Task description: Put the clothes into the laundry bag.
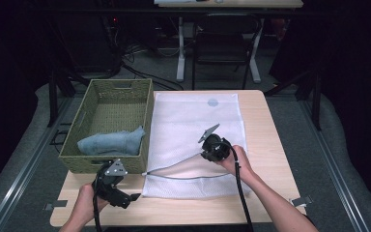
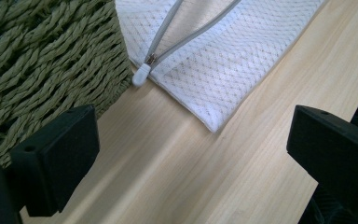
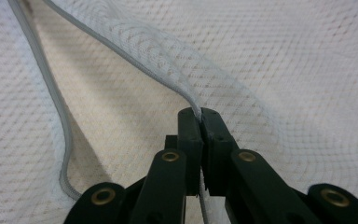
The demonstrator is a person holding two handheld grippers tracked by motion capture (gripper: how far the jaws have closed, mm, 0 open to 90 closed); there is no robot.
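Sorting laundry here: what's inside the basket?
A folded blue cloth lies in the basket at its near end. Whatever is beneath it is covered.

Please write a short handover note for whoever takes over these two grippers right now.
Right gripper: shut on the upper zipper edge of the white mesh laundry bag, lifting it so the mouth gapes.
Left gripper: open, empty, over the pale wooden table near the bag's white zipper pull.
The folded blue-grey cloth lies in the green woven basket.
Done: bag unzipped and held open.
Left: probably fetch the cloth, load it into the bag, zip shut.
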